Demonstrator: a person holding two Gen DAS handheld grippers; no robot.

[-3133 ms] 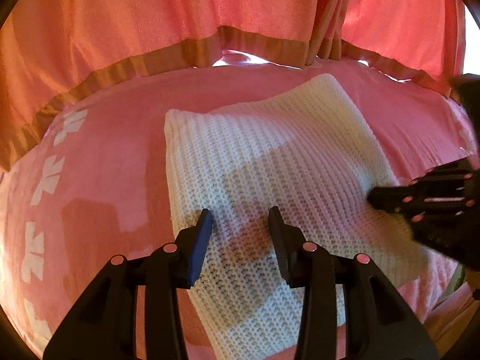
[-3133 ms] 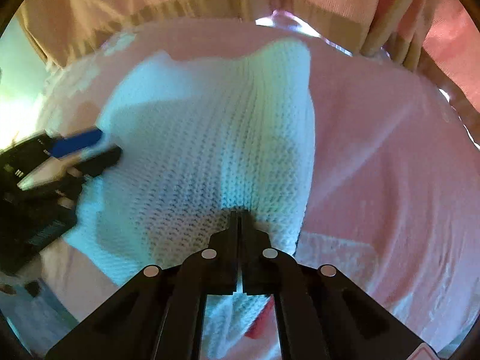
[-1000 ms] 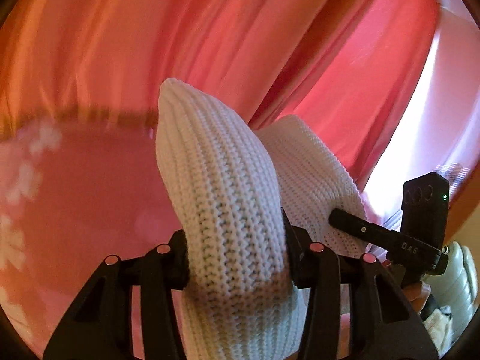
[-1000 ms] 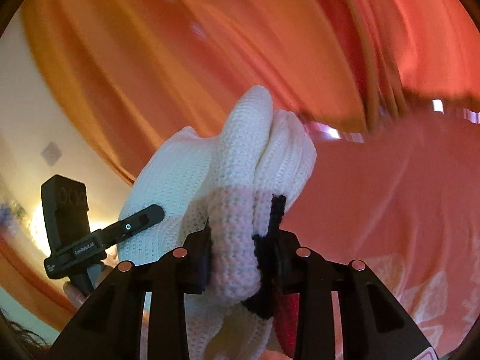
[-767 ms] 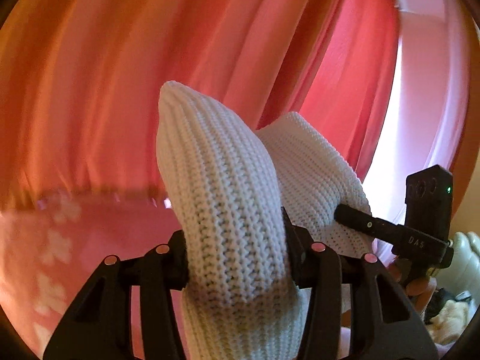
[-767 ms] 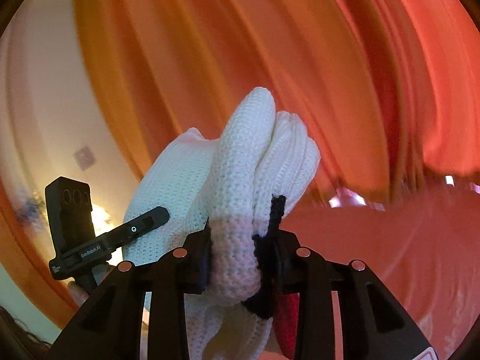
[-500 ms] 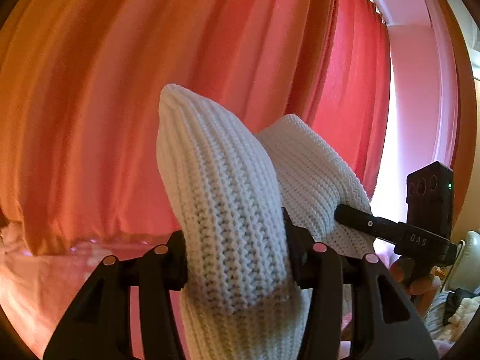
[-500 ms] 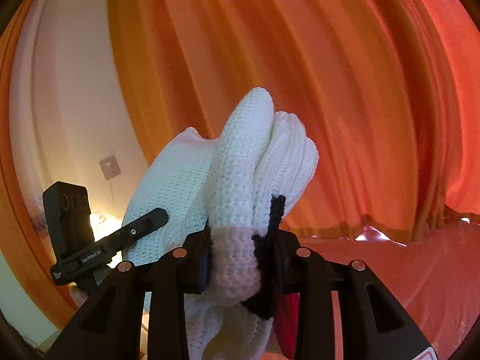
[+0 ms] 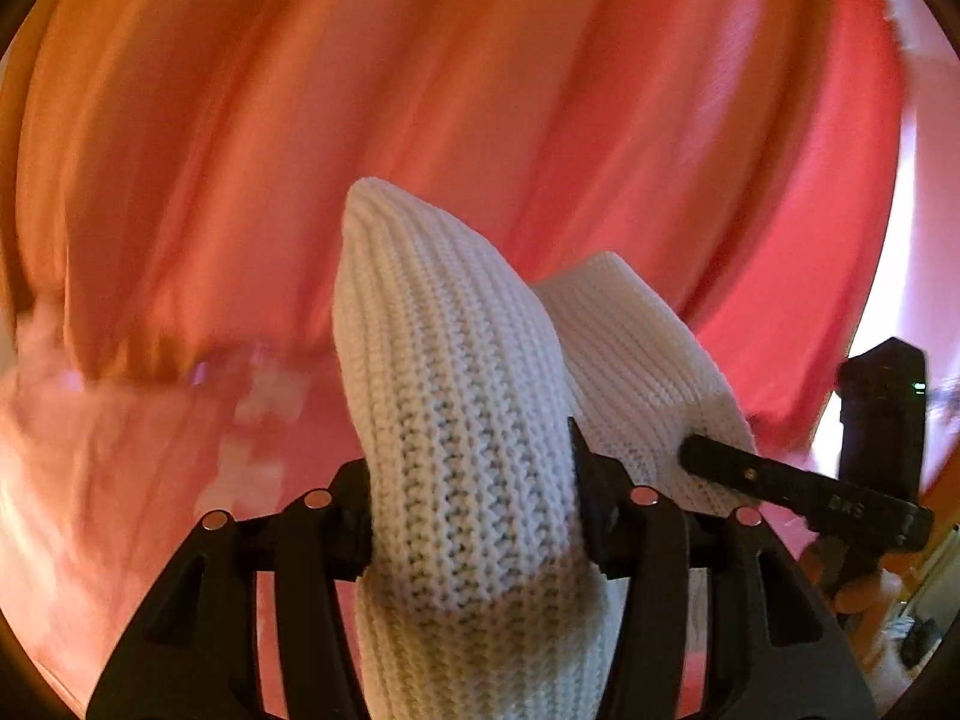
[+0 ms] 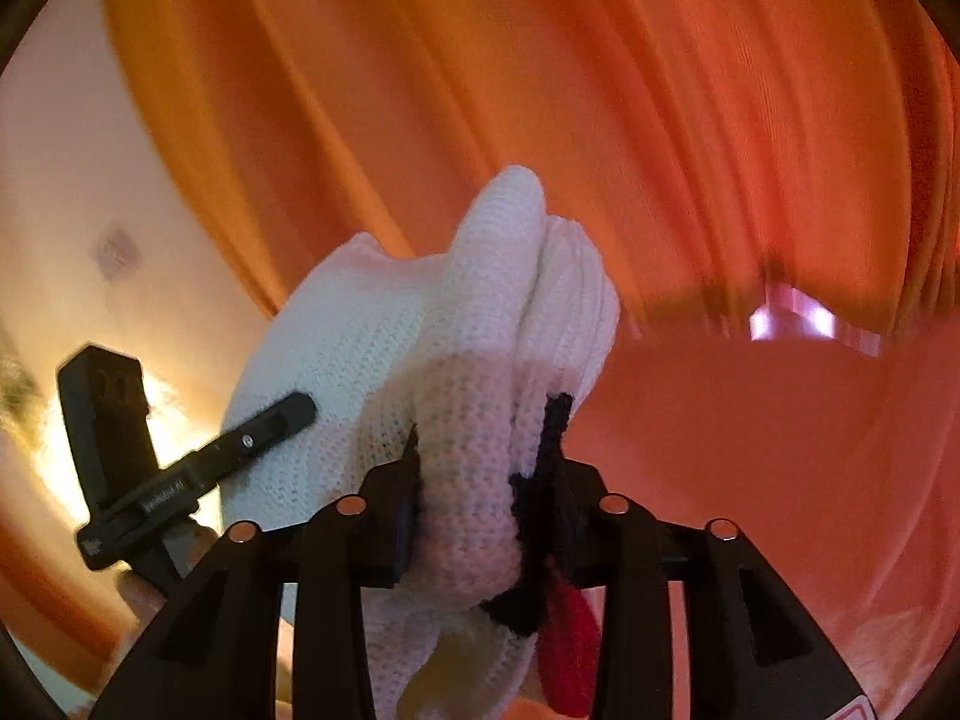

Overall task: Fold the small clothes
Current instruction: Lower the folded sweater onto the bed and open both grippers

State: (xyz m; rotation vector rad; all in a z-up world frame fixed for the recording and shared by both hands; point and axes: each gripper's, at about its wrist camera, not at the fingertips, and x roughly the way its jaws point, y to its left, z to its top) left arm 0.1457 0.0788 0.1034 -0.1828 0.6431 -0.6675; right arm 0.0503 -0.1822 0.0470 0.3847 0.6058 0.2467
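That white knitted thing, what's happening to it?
A person is folding a small white knitted sweater. They hold a claw in each hand, and both are clamped on it: the left claw grips one bunched part, the right claw another. The sweater is lifted in the air in front of the orange-red curtain, not lying flat.

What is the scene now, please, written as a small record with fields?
garment: white knit garment, bunched, held up between both grippers
left gripper: shut on one end of the garment
right gripper: shut on the other end, with black and red parts showing at the jaws
background: red-orange curtain
below: pink bed cover, blurred
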